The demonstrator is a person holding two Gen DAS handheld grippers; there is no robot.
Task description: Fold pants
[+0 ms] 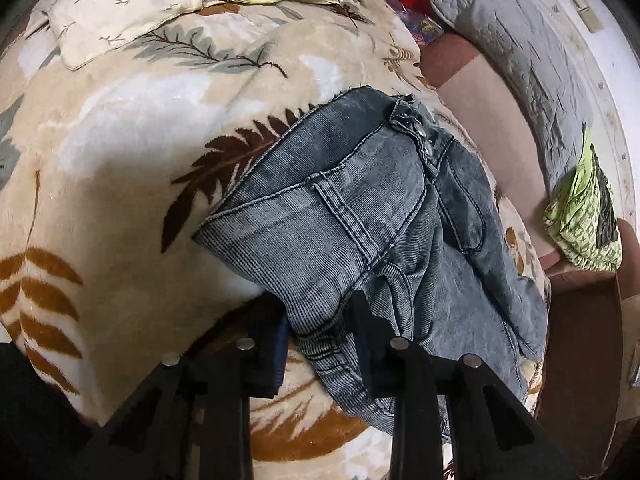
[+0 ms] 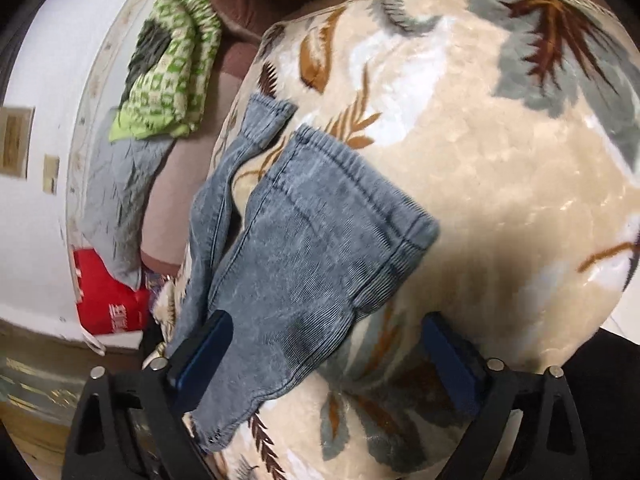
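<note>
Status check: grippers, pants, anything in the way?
Left gripper clamped on jeans. Right gripper open, straddling a leg end. Blanket around them unobstructed.

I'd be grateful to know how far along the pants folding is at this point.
Done: the jeans lie spread on the leaf-print blanket, no clean fold visible. In hand: the left tongs are clamped on bunched denim; the right tongs stand open around a leg hem. Left: grip that hem and fold.
</note>
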